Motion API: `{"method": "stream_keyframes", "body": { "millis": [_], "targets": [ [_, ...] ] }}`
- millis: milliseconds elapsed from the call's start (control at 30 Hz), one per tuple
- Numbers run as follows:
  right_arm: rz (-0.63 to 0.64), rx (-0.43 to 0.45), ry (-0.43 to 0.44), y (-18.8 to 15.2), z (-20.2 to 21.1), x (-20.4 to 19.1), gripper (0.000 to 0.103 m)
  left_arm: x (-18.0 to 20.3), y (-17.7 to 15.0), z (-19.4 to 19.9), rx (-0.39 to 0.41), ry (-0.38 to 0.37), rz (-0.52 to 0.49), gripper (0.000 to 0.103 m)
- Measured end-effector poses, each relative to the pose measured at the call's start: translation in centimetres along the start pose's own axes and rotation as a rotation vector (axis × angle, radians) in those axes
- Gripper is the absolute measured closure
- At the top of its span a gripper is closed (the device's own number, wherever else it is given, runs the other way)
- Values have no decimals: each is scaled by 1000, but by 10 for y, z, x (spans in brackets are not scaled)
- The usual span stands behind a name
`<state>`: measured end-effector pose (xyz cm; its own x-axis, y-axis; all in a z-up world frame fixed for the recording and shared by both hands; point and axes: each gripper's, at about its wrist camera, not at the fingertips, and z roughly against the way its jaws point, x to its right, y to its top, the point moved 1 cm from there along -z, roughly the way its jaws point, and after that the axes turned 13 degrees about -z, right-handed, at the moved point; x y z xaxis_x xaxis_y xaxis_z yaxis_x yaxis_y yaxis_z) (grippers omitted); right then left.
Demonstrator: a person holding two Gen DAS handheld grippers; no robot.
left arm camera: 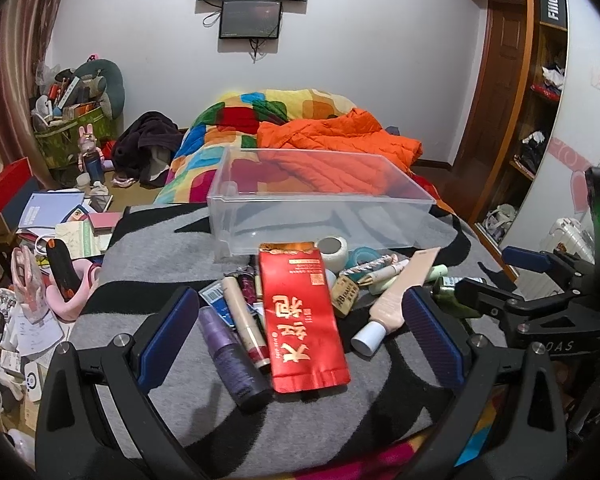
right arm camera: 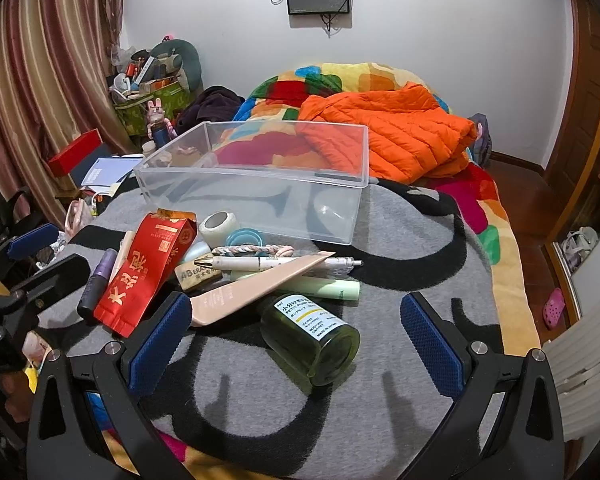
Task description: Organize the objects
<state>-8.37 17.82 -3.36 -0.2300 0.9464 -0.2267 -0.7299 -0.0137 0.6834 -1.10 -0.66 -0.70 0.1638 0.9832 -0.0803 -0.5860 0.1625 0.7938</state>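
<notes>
An empty clear plastic bin (left arm camera: 320,200) (right arm camera: 256,184) stands on a grey and black blanket. In front of it lies a pile of small items: a red foil pouch (left arm camera: 304,320) (right arm camera: 148,272), a purple bottle (left arm camera: 236,360), a peach tube (left arm camera: 396,300) (right arm camera: 256,292), a green jar (right arm camera: 316,336) on its side, a pen (right arm camera: 284,262), a tape roll (left arm camera: 332,248) (right arm camera: 219,224). My left gripper (left arm camera: 300,336) hovers open over the pouch and bottle. My right gripper (right arm camera: 296,332) is open around the green jar, not touching it.
The grey blanket (right arm camera: 400,256) covers the near end of a bed with a colourful quilt (left arm camera: 236,120) and an orange jacket (right arm camera: 396,136) behind the bin. Cluttered papers and boxes (left arm camera: 60,216) fill the floor at left. A wardrobe (left arm camera: 540,80) stands at right.
</notes>
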Motion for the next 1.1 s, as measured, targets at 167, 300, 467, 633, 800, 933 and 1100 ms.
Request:
{"method": "stream_keyframes", "body": {
  "millis": [167,300,467,633,800,933,1100],
  "targets": [
    [5,24,-12,2,3,5,0,-16,-2,2,-12,22,18,16],
    [2,38,-27,2,3,11,1,-32,-6,-4,-39,52,37,28],
    [-17,18,-26,4,-3,24,16,-50,-17,-17,-112,59,73,43],
    [-22,-24,-14,0,-15,31,29,-58,-37,-32,-214,34,116,52],
    [-33,-69,57,-6,-25,34,37,-50,-46,-33,-240,0,129,54],
    [-26,-101,107,-8,-32,32,39,-41,-48,-34,-260,-22,118,57],
    [-20,-125,138,-11,-39,29,45,-34,-47,-35,-258,-9,106,64]
  ]
}}
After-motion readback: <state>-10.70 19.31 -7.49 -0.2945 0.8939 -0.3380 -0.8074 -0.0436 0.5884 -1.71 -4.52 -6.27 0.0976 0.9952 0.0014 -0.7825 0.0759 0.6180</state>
